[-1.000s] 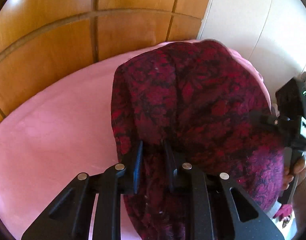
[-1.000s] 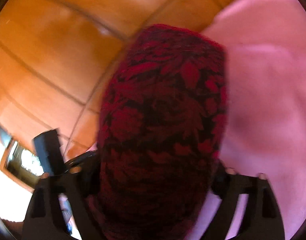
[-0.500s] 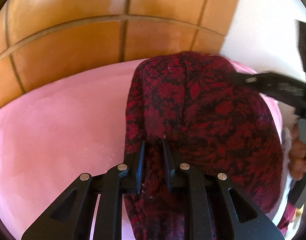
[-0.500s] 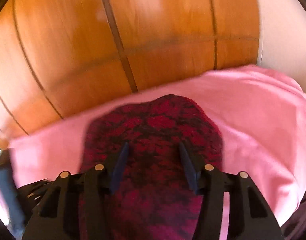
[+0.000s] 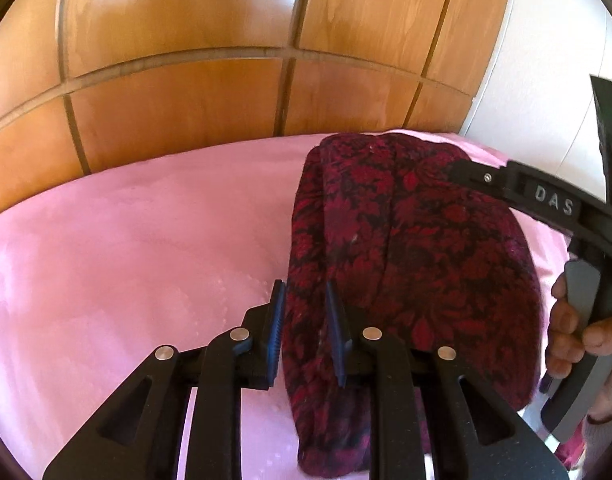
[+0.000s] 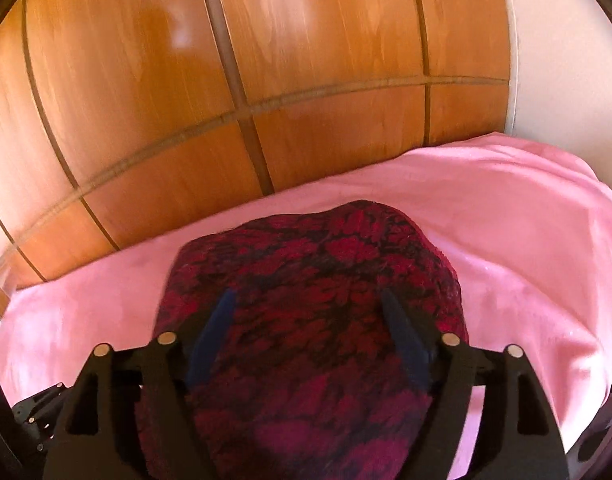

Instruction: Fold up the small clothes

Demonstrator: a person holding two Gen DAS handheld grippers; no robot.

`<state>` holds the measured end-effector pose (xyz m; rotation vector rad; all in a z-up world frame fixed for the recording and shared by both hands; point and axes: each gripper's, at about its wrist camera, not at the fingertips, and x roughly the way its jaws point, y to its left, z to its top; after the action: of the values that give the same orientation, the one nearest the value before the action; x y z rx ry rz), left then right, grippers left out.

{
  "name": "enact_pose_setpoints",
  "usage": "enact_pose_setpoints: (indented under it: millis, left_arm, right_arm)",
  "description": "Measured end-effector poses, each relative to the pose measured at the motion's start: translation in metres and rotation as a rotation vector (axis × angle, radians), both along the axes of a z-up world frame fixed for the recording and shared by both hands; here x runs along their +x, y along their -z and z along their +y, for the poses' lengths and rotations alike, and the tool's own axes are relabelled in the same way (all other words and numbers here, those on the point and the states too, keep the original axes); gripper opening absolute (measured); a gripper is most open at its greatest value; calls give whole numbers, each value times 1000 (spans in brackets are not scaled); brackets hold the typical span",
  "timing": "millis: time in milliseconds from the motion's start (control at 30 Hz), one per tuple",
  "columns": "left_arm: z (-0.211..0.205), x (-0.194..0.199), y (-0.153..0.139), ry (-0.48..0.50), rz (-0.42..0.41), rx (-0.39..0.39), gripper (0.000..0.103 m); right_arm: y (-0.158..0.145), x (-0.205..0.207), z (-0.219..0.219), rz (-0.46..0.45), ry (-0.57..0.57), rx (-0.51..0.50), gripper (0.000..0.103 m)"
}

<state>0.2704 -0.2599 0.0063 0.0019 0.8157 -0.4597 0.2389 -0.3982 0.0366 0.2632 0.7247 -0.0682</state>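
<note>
Left wrist: left gripper pinches near edge of cloth on pink sheet; cloth's long axis runs straight ahead. Right wrist: right gripper spread wide, cloth between fingers, not gripped.

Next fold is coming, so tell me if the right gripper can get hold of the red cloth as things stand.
Probably yes. The right gripper hangs open right over the red cloth, fingers spread across it, nothing between. The left gripper grips the cloth's left edge, away from that spot.
</note>
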Motion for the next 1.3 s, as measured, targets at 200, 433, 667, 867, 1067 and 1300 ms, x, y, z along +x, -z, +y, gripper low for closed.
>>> enact_pose_setpoints:
  millis: [200,433,667,867,1067,1300]
  left_arm:
    - [19,-22,-8,-36,-51,-10,40]
    - [32,-43,-14,-64,-97,14,48]
    - [52,-63,-14,-104,-120,11,63]
    - [70,-87,-16,-138,-155,17,72]
    - [83,-109,-14,-170,-166,3,77]
    - [93,-126,-12,-184,-182,13,85]
  right_arm:
    - [-15,-33,27,-23,25,-48,81]
    - [-1,-65,43,-6,123,-76,86]
    - [0,-119,56,14,200,-128,100]
    - [9,-158,74,40,225,-160,100]
    - [4,-183,92,2,256,-178,100]
    - [-3,-192,110,-49,267,-219,101]
